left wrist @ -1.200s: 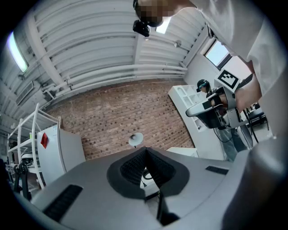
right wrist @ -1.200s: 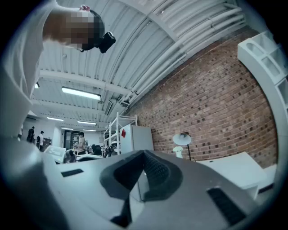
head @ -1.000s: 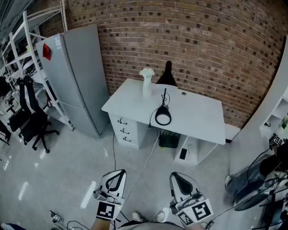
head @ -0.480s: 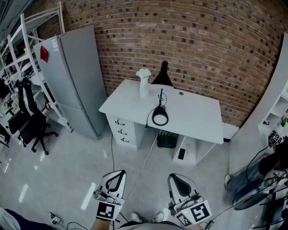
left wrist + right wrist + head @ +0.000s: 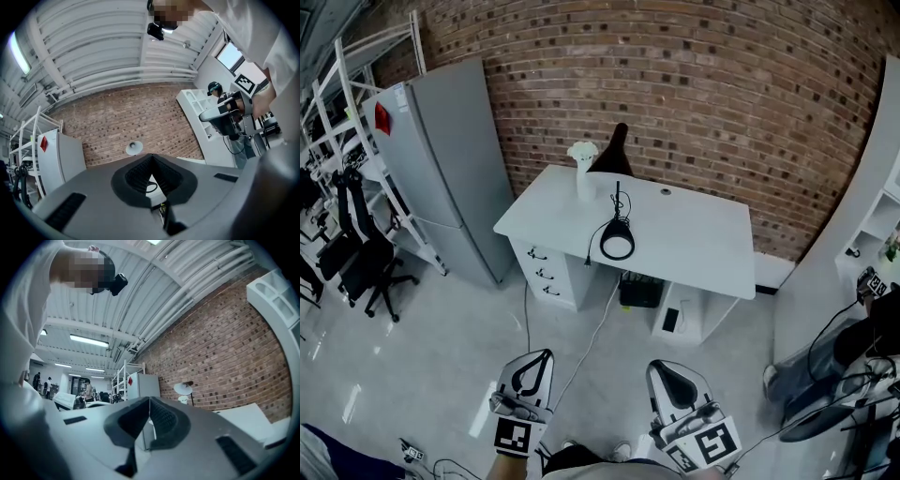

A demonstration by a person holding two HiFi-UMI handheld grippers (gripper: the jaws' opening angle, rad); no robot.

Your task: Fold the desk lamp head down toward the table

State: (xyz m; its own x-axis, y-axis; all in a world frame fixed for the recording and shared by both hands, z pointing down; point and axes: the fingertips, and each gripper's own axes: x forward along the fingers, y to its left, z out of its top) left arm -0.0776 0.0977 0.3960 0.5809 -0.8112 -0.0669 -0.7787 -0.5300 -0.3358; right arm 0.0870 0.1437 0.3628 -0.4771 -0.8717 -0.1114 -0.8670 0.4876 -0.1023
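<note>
Far ahead, the desk lamp (image 5: 617, 241) stands on the white desk (image 5: 694, 244). Its round black head is raised above the desktop on a thin black arm. From the gripper views the head appears as a pale disc (image 5: 134, 148) (image 5: 183, 389) against the brick wall. My left gripper (image 5: 544, 356) (image 5: 151, 157) and right gripper (image 5: 662, 367) (image 5: 149, 400) are held low over the floor. Both are well short of the desk, shut, with nothing between the fingers.
A white vase of flowers (image 5: 581, 169) stands on the desk's far left corner. A grey fridge (image 5: 441, 159) stands left of the desk. Below the desk are drawers (image 5: 546, 272) and a black box (image 5: 639, 291). A cable (image 5: 581, 352) trails over the floor. An office chair (image 5: 366, 262) stands far left.
In the head view the desk and lamp have drifted a little to the left. Both grippers stay shut at the bottom of the view.
</note>
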